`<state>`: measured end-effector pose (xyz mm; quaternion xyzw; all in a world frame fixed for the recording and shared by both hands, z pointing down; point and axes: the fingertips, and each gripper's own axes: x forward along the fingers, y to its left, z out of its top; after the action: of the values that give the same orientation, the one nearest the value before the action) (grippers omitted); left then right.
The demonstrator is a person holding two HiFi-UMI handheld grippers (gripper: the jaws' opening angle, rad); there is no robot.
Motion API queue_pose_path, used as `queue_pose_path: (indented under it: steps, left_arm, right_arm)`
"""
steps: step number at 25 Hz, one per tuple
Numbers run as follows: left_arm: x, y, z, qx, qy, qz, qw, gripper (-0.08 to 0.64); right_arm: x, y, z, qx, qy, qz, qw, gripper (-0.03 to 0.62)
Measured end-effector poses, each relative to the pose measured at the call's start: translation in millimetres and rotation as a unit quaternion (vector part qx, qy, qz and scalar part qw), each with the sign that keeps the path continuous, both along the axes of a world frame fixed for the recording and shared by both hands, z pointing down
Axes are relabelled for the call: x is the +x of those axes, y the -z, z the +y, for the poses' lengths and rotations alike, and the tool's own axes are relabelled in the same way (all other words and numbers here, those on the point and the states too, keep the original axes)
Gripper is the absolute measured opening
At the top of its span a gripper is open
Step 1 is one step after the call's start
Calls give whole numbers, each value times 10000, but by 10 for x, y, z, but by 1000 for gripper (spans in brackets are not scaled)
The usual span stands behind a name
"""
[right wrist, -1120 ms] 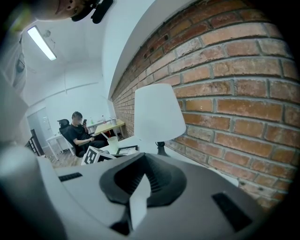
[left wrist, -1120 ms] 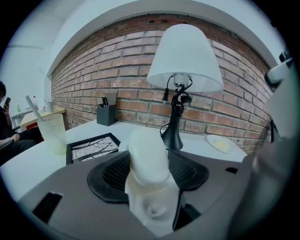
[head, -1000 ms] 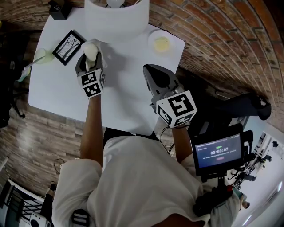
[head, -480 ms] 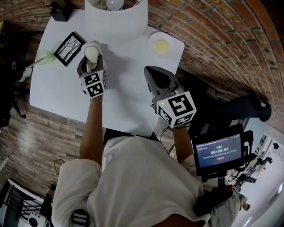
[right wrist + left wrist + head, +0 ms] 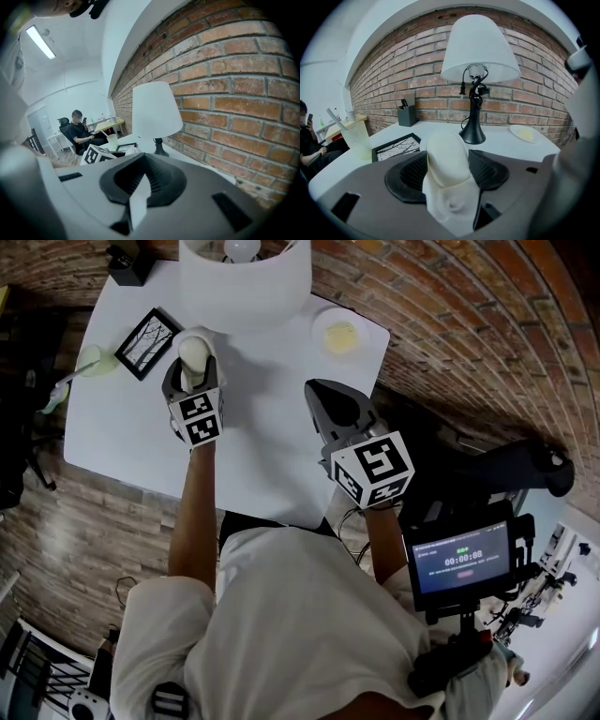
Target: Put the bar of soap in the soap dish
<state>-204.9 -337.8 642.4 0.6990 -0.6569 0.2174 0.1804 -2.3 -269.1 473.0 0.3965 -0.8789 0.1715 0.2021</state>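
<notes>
Edged slightly toward lamp (image 5: 246, 282) since a second ago. Left gripper (image 5: 191, 369) pinching soap (image 5: 444, 157) over table (image 5: 122, 427), long axis along jaws. Dish (image 5: 340, 334) well apart, ahead and rightward past lamp, nearer right gripper (image 5: 317, 390), pressed together on nothing.

A white-shaded black lamp (image 5: 246, 282) blocks the back middle; bare white tabletop (image 5: 281, 399) right of it lies open to the round white soap dish (image 5: 341, 334).

In your head view the lamp (image 5: 246, 282) is cut off by the top edge, its shade hiding the base; your left gripper (image 5: 192, 369) hides the soap's (image 5: 192, 349) lower end.
</notes>
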Motion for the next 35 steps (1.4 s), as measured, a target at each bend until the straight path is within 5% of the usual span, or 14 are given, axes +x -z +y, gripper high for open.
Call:
queue_pose_path:
  steps: [26, 35]
  left_arm:
    - [-18, 433, 356, 296, -100, -112, 9994, 264]
    - [58, 801, 699, 579, -232, 49, 9980, 194]
  right_arm:
    - [-7, 224, 206, 213, 163, -92, 9996, 5]
    - [-2, 465, 428, 454, 318, -157, 9983, 5]
